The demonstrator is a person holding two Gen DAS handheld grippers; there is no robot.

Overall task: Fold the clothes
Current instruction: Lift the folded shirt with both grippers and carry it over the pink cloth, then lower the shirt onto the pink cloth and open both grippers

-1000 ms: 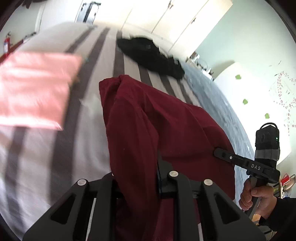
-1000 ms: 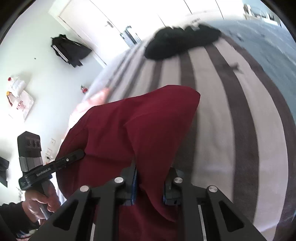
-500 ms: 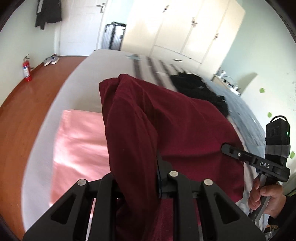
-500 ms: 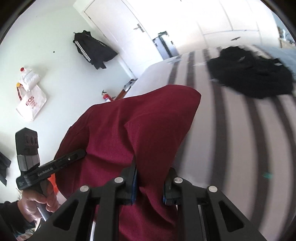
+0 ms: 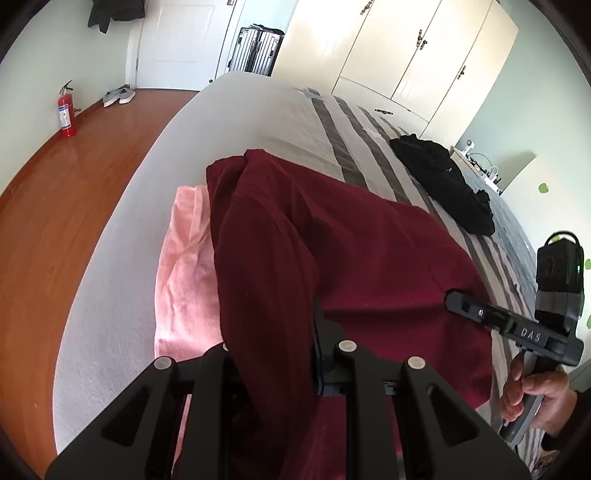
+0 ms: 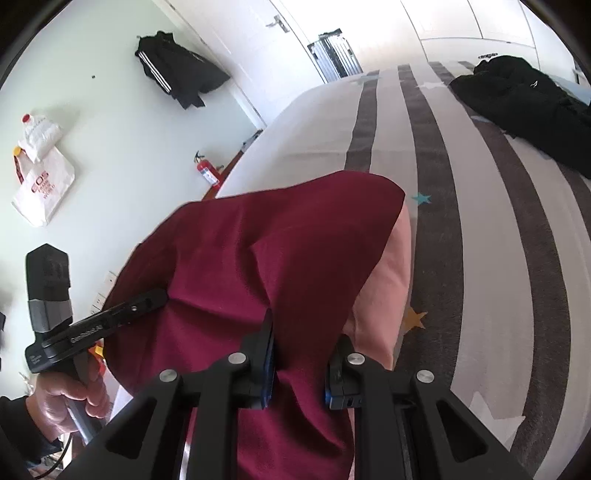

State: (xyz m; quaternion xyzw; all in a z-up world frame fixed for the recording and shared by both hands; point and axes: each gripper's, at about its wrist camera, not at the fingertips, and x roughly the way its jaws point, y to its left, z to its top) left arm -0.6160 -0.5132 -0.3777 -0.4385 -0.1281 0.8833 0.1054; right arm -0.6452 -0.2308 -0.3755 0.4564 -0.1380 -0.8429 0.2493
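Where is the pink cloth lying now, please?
The pink cloth lies on the bed near its floor-side edge, partly under the maroon garment.

Your frames were bright and sharp, with daylight glare washing out the far doors (image 6: 369,22). Fisheye curvature bent the edges, and the corners went black.

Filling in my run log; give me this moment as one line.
left gripper: shut on dark red cloth garment | right gripper: shut on same garment | garment over folded pink cloth | on striped bed
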